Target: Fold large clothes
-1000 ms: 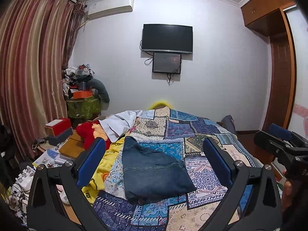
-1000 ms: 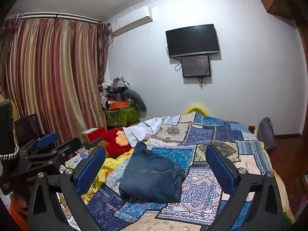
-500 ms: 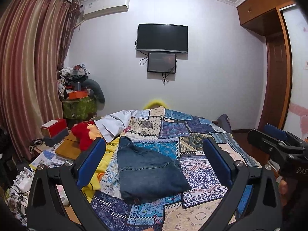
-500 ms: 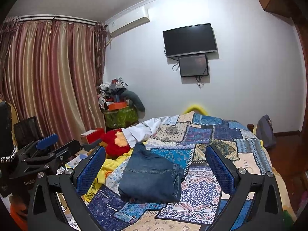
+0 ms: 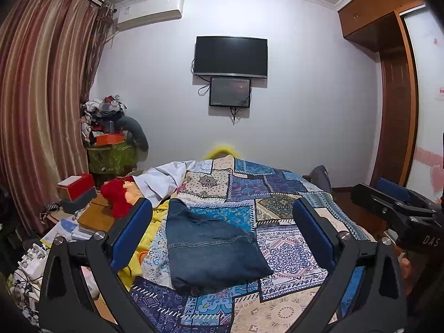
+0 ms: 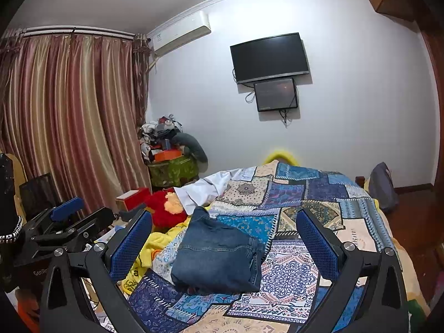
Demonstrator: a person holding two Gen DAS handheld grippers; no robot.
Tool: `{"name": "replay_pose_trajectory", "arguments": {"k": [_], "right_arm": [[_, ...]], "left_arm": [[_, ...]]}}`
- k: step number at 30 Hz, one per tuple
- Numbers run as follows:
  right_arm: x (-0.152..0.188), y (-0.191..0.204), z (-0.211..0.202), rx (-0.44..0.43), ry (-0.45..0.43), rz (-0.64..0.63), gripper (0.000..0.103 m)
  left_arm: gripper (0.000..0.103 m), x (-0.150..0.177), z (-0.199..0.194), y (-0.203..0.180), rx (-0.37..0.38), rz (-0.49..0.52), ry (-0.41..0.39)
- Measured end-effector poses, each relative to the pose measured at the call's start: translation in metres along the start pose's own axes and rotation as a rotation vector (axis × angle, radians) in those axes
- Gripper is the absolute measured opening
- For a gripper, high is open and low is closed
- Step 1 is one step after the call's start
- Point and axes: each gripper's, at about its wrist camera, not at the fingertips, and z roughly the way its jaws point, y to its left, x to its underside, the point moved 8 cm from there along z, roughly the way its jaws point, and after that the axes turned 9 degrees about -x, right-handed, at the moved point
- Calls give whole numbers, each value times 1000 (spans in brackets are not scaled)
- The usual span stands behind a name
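Note:
A pair of dark blue jeans lies folded into a compact rectangle on the patchwork bedspread. My left gripper is held above and short of the jeans, open, with nothing between its blue pads. My right gripper is also open and empty, hovering in front of the jeans. Each gripper shows in the other's view: the right one at the right edge, the left one at the left edge.
A white garment and a red plush toy lie at the bed's far left. A bedside table with a red box stands left. Curtains, a cluttered stand, a wall television and a wardrobe surround the bed.
Both grippers have drifted slightly, the left view shifting a little rightward across the room. The jeans stay folded where they were, and both grippers remain open.

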Motion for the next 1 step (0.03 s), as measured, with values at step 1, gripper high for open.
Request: {"name": "replay_pose_trajectory", "arguments": {"k": [1], "right_arm": [[0,0,0,-1,2,-1,103]], "left_arm": [[102,0,0,0,1,-1,1]]}}
